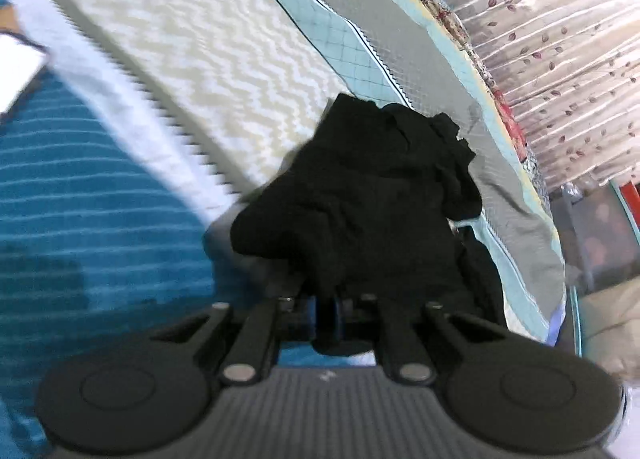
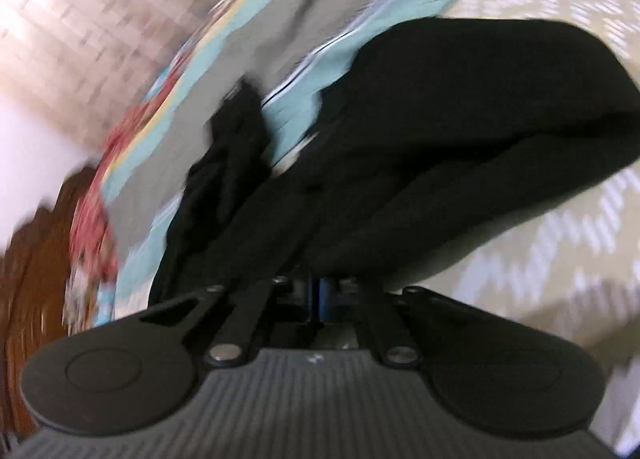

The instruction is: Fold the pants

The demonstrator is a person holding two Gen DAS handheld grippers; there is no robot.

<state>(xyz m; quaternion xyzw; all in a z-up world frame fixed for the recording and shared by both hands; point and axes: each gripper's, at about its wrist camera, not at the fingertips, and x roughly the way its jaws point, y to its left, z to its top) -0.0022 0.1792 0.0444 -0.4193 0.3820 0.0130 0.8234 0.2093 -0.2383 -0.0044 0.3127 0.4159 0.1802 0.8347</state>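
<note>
While both the left gripper [image 1: 325, 309] and right gripper [image 2: 320, 291] are clenched on bunched black pants [image 1: 360, 195] lifted over the bed [image 1: 208, 47], thick uneven wads could slip free, spoiling the fold.

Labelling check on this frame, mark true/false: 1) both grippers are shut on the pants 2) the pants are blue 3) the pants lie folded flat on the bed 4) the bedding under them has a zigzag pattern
1) True: the left gripper and right gripper each pinch the pants.
2) False: they are black.
3) False: they hang bunched from both grippers, above the bed.
4) True: the cream bedding shows a zigzag pattern.
</note>
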